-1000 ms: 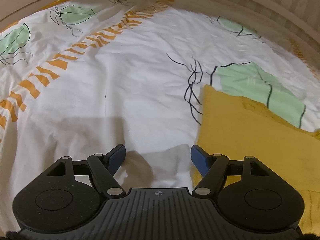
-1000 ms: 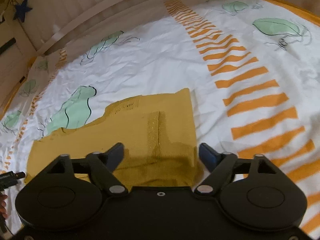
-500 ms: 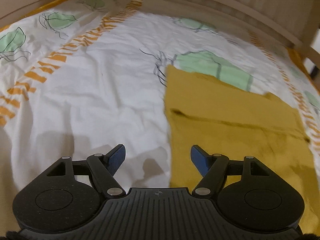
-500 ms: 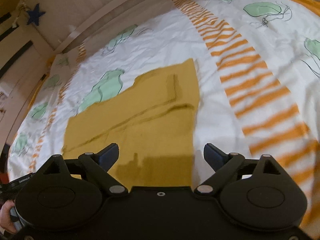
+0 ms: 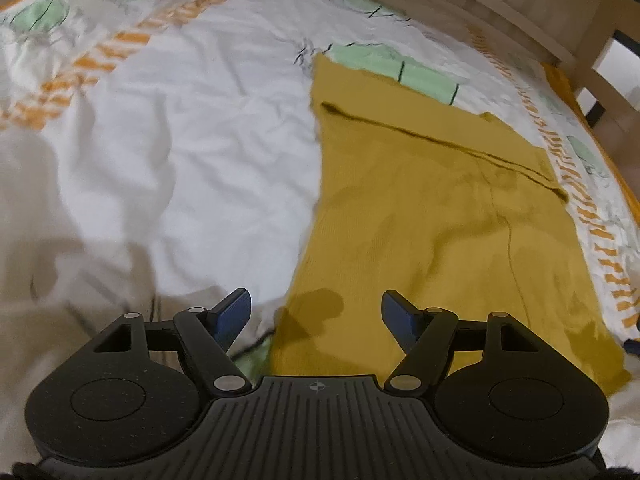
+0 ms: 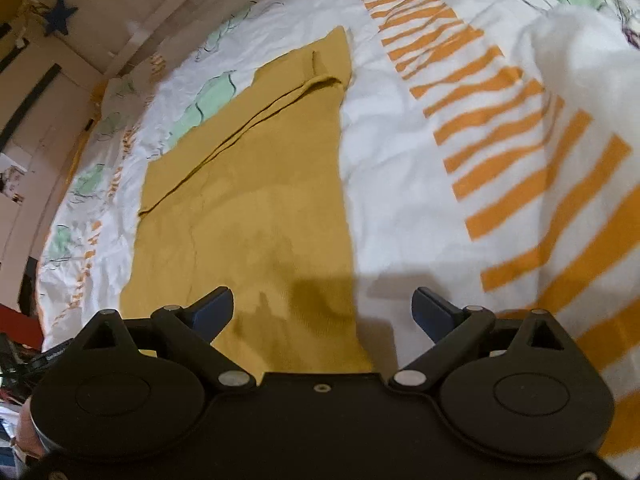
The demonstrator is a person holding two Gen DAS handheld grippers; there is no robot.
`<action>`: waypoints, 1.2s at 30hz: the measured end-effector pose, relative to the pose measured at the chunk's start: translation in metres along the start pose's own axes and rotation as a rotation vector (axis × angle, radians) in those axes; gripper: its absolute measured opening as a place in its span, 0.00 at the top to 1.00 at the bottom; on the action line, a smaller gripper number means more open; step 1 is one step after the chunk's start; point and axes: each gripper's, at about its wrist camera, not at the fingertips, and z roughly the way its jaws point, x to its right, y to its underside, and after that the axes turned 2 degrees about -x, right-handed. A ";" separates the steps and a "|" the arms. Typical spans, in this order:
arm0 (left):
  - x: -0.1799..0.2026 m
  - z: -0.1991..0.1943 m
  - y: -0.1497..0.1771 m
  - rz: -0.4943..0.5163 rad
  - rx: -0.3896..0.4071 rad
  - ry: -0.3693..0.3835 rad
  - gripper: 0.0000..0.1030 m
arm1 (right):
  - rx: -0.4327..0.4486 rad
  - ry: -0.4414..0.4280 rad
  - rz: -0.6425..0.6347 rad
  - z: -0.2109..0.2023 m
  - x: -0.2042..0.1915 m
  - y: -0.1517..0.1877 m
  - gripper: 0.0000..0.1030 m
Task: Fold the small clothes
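A mustard-yellow garment (image 5: 432, 220) lies flat on the bed, with a folded strip along its far end. It also shows in the right wrist view (image 6: 256, 200). My left gripper (image 5: 316, 312) is open and empty, raised over the garment's near left edge. My right gripper (image 6: 322, 308) is open and empty, raised over the garment's near right edge.
The white bedsheet (image 5: 200, 140) has orange stripes (image 6: 520, 168) and green leaf prints (image 5: 392, 64). A wooden bed rail (image 5: 500, 12) runs along the far side. A wall with a blue star (image 6: 60, 14) is at the left.
Both grippers have pulled back and up from the garment, so more of it is in view. Both stayed open and empty.
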 end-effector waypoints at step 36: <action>0.018 0.027 0.030 0.146 -0.238 0.025 0.26 | -0.202 -0.093 -0.134 0.012 -0.022 0.039 0.01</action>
